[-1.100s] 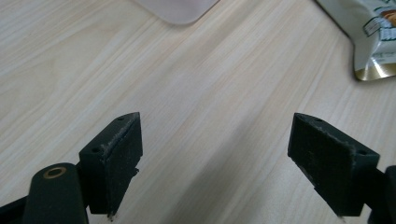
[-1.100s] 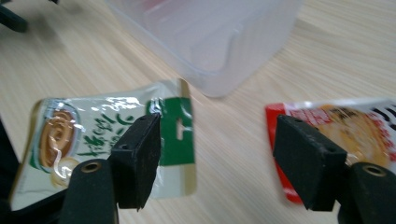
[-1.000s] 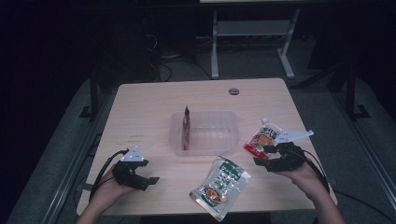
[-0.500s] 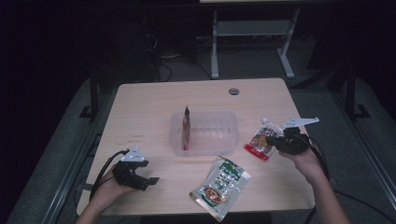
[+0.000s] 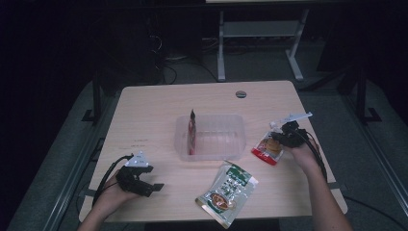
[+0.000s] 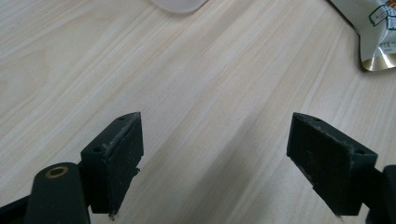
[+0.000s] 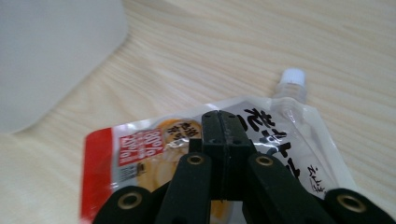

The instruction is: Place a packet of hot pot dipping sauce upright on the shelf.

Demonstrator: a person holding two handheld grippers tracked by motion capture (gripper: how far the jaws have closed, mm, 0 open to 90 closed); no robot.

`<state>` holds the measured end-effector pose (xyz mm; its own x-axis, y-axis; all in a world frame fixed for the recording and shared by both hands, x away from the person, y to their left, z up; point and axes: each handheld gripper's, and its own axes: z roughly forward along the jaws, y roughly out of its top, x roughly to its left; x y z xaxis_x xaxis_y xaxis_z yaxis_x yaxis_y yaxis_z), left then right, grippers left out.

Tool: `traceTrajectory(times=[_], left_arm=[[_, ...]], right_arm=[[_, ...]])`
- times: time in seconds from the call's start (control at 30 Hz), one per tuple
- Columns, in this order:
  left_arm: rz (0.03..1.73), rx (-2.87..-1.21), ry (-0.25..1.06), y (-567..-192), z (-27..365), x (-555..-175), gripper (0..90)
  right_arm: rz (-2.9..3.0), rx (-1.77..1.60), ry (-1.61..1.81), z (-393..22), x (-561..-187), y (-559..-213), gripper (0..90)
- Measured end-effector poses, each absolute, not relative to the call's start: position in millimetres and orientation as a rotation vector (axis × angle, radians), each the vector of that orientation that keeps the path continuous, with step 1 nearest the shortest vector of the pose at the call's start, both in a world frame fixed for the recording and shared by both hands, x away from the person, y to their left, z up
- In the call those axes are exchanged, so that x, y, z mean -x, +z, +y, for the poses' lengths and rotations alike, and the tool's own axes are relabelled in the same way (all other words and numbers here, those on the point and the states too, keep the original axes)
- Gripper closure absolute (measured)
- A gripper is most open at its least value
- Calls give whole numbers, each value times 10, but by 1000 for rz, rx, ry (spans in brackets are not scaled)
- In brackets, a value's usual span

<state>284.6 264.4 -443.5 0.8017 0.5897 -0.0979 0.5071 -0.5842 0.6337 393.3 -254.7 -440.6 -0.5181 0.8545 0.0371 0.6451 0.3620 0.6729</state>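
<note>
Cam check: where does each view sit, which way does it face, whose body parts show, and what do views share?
High view: above the person's side, facing forward and down on the table; both forearms, left tool, right tool.
Left gripper view: on the left tool, facing bare tabletop; jaws apart.
Right gripper view: on the right tool, over the red spout pouch; jaws together.
Shared: green pouch, clear tub.

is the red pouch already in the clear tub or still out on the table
Out. The red pouch lies on the table right of the clear tub, under the right gripper.
</note>
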Motion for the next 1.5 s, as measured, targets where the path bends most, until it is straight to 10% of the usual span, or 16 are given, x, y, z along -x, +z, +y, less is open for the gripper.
traceTrajectory(times=[1.5], left_arm=[[786, -2333, 154, -4429, 2623, -2829, 185]], right_arm=[[2512, -1160, 785, -2454, -3678, -4498, 899]])
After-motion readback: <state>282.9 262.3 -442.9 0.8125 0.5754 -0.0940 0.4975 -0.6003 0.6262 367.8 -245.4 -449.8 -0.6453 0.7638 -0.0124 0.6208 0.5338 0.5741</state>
